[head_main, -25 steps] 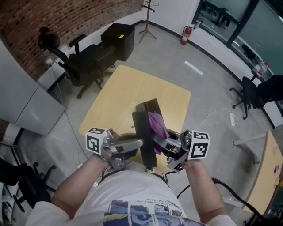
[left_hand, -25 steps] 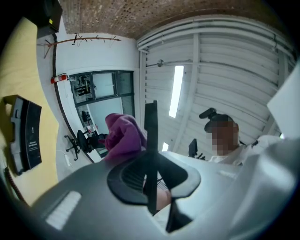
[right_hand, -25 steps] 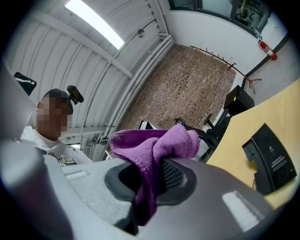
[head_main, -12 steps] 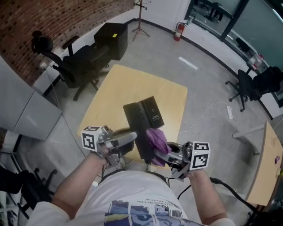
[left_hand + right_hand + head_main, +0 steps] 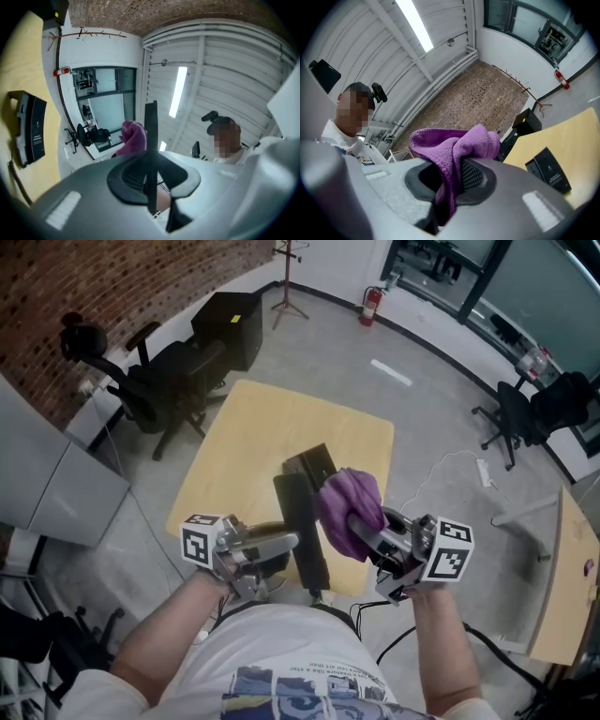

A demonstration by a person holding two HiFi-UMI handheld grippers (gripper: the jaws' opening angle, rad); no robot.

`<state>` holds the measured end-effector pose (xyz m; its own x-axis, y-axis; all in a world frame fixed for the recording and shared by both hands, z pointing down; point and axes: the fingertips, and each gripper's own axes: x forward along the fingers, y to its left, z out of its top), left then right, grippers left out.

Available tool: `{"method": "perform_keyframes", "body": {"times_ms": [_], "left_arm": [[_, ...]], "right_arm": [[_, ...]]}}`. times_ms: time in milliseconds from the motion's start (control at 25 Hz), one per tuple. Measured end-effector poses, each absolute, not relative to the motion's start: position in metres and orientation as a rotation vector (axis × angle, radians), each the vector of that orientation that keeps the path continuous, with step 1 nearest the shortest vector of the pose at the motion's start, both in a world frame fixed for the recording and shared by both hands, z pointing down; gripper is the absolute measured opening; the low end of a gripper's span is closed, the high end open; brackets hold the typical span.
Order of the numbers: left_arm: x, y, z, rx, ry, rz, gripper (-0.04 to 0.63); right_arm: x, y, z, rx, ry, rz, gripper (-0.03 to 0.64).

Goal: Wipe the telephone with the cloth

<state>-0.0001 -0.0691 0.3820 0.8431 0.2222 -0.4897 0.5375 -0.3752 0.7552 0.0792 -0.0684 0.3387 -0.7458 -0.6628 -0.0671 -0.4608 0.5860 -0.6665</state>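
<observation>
Left tongs point(image 5: 279, 546) grip the thin black handset point(image 5: 305, 521) at lower centre, right tongs point(image 5: 364, 527) pinch the purple cloth point(image 5: 349, 504) just right of it, the telephone base point(image 5: 315, 465) lying above on the yellow table point(image 5: 253, 427).

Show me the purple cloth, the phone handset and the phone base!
purple cloth point(image 5: 349, 507): head view, its bunched middle.
phone handset point(image 5: 302, 531): head view, middle of its length.
phone base point(image 5: 35, 126): left gripper view, its dark face.

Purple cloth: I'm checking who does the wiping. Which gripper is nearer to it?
Right. The right gripper is shut on the purple cloth; the left gripper is apart from it, to its left, gripping a long black piece.
</observation>
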Motion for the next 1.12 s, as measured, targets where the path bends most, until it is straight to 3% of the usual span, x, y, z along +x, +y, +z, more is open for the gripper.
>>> {"method": "perform_keyframes", "body": {"times_ms": [360,720,1120], "left_arm": [[-0.008,-0.06,0.396,1.945,0.56,-0.315,0.077],[-0.014,-0.08,0.41,1.917,0.544,-0.293,0.075],[0.003,-0.111,0.419,1.869,0.508,-0.354,0.077]], "right_arm": [[0.059,-0.083,0.298,-0.907,2.56,-0.785,0.043],[0.032,-0.058,0.338,-0.932,2.57,-0.928,0.043],[0.051,-0.017,0.385,-1.097,2.482,-1.114,0.043]]}}
